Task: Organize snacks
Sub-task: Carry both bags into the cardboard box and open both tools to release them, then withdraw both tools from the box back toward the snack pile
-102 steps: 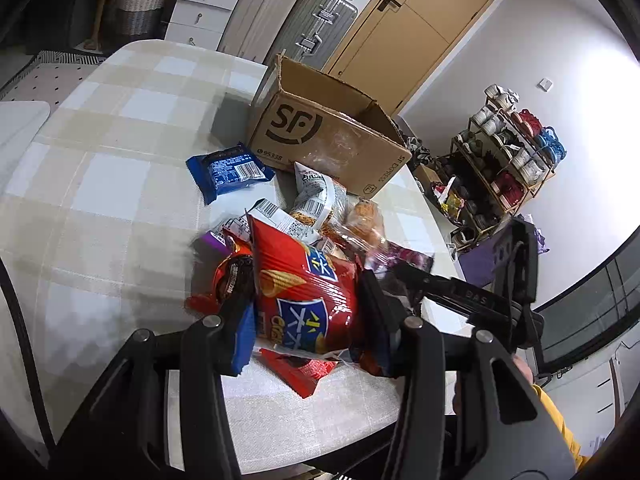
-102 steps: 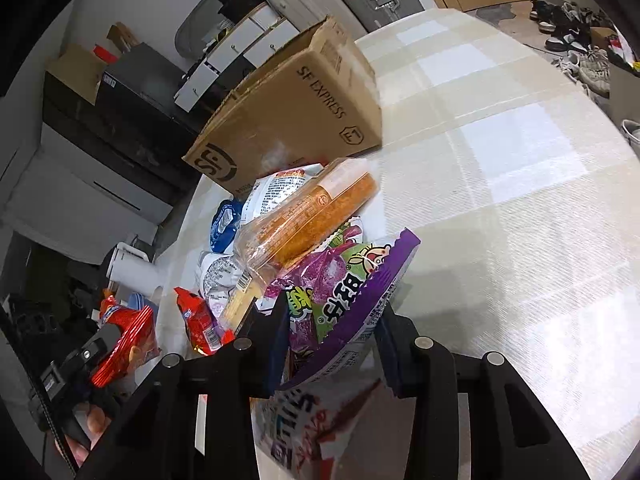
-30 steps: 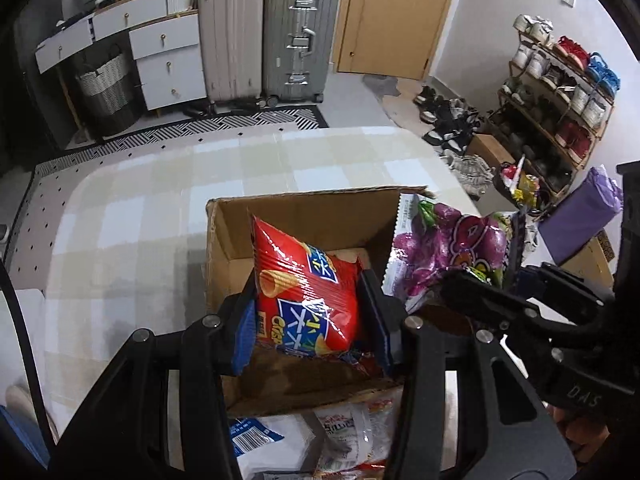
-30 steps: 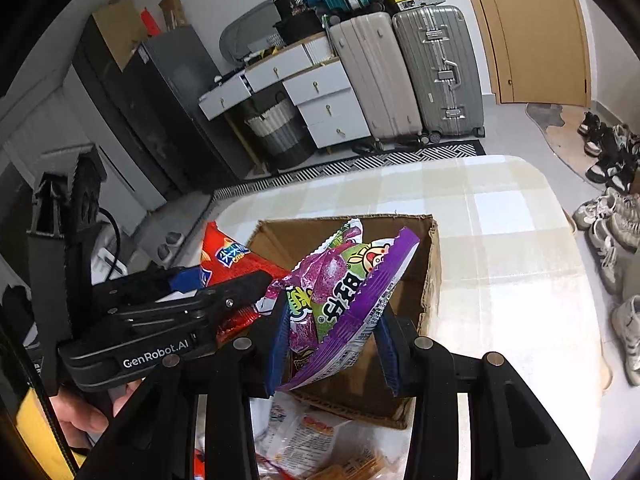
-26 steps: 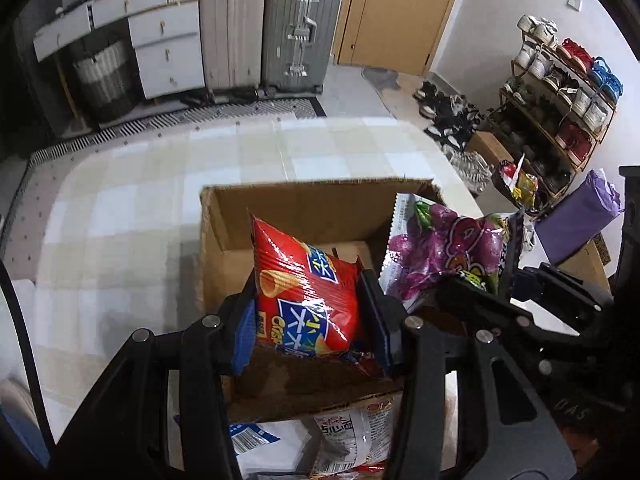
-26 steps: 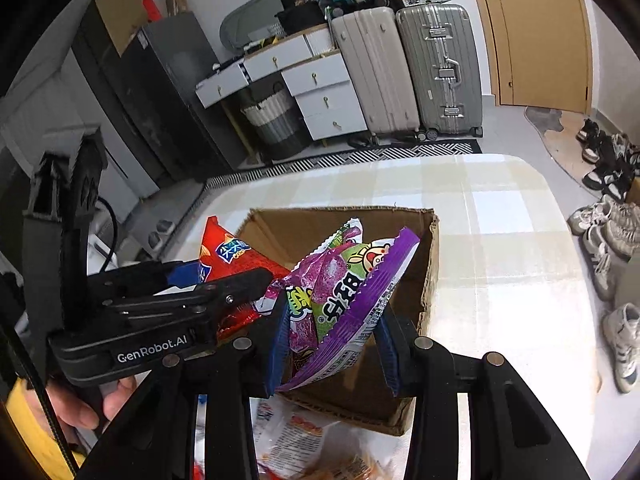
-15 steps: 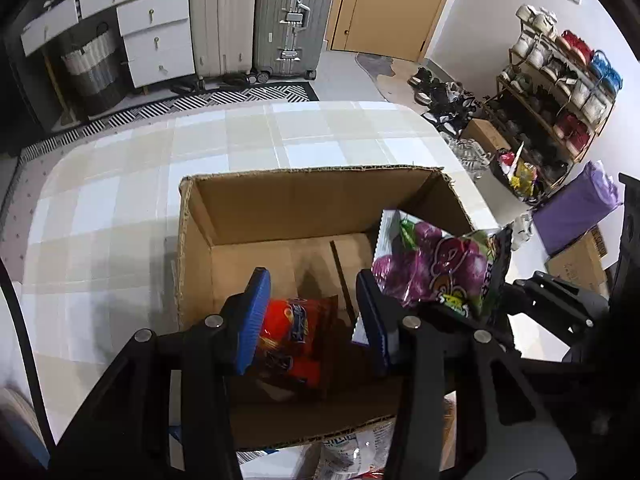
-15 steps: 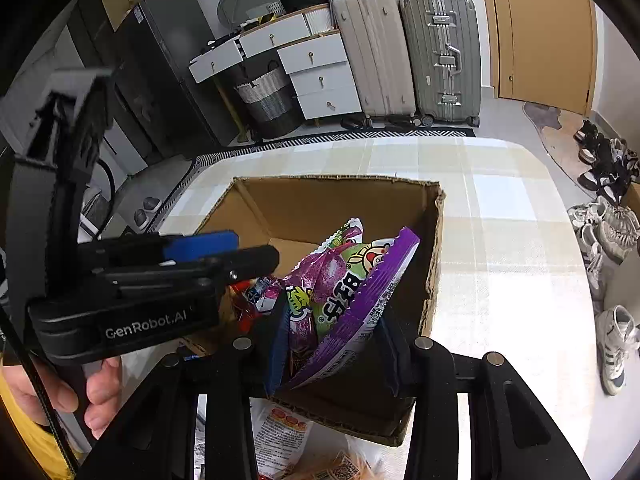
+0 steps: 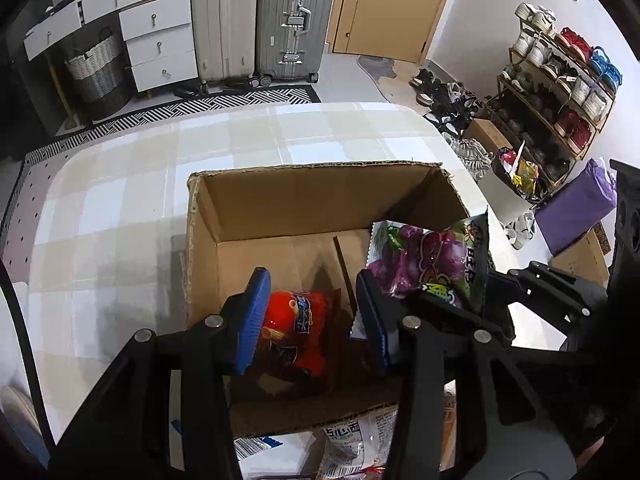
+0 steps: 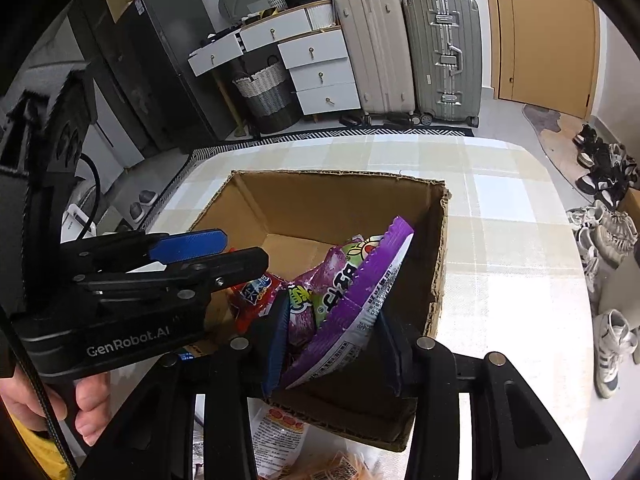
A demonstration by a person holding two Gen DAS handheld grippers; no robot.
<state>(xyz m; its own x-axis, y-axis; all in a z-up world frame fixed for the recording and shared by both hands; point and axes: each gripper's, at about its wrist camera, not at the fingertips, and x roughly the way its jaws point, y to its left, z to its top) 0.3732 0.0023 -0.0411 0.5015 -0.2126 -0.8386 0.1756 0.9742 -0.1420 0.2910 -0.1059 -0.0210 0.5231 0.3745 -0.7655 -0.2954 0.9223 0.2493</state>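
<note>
An open cardboard box (image 9: 320, 196) (image 10: 344, 196) stands on the checked table. A red chip bag (image 9: 294, 330) lies on the box floor, seen also in the right wrist view (image 10: 256, 292). My left gripper (image 9: 312, 320) is open above it, over the box's near left part; it shows in the right wrist view (image 10: 212, 248). My right gripper (image 10: 334, 352) is shut on a purple grape snack bag (image 10: 348, 300) and holds it inside the box at its near right; the bag also shows in the left wrist view (image 9: 432, 260).
More snack packets lie on the table in front of the box (image 9: 348, 452) (image 10: 280, 444). The checked tablecloth (image 9: 120, 184) extends left and beyond the box. Suitcases (image 10: 412, 48), drawers and a shoe rack (image 9: 560, 96) stand past the table.
My left gripper opened and dropped the red chip bag onto the box floor. My right gripper lowered the purple bag into the box, still gripping it.
</note>
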